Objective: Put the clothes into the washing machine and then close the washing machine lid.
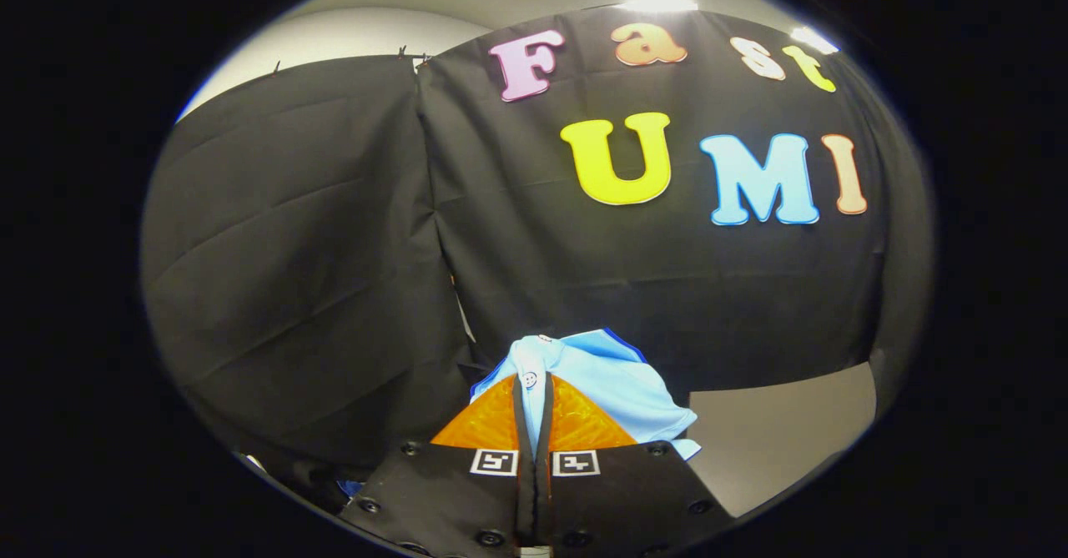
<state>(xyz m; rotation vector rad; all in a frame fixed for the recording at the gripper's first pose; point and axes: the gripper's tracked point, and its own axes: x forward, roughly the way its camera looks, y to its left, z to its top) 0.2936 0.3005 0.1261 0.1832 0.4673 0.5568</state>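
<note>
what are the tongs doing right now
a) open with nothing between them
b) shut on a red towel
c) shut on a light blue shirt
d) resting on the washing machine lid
c: the tongs are closed with light blue shirt fabric pinched between both fingers, the buttoned placket sticking out just ahead, against the black cloth wall.

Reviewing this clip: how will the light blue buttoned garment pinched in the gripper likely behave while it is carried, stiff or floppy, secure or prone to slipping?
The light blue buttoned garment probably behaves floppy: it folds and drapes beyond the gripper rather than holding a shape. It looks light, thin cloth. The fingers are closed on a narrow strip beside a button, so the grip seems adequate, though loose folds hanging to one side might swing or snag.
</note>
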